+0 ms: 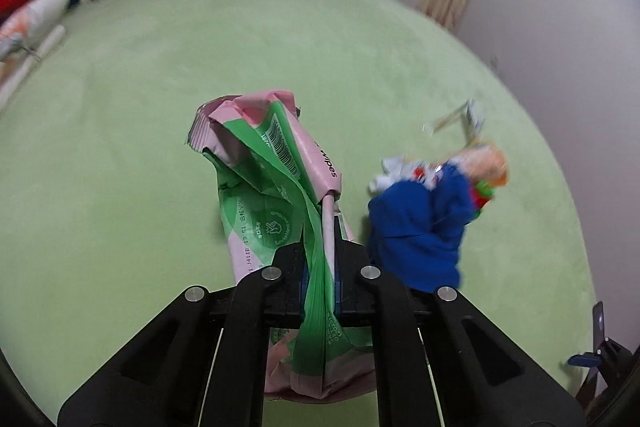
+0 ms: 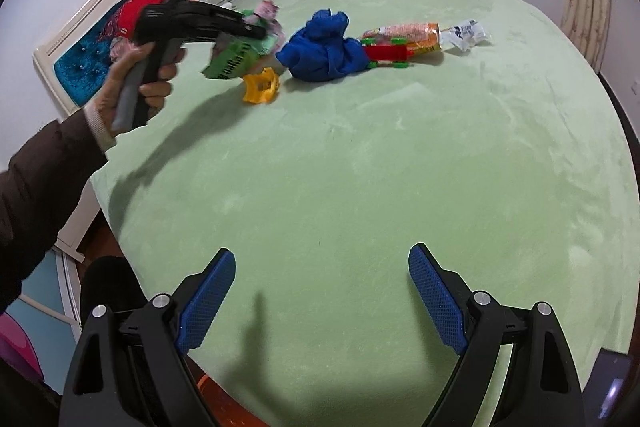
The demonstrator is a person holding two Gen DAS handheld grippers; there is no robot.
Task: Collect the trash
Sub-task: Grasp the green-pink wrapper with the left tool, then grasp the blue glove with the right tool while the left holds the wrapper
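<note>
the left tool (image 1: 320, 267) is clenched on one crumpled pink-and-green wipes pack (image 1: 272, 179), lifted clear of the bed (image 2: 360, 167), so i judge one piece of trash picked up and not yet binned; no bin shows. the right tool (image 2: 320, 291) is released and empty, low over bare bed. well ahead of it lie one blue cloth (image 2: 320, 47), one yellow ring (image 2: 262, 87), one orange wrapper (image 2: 408, 35), one white wrapper (image 2: 466, 35) and one red-green toy (image 2: 386, 55), still to sort.
</note>
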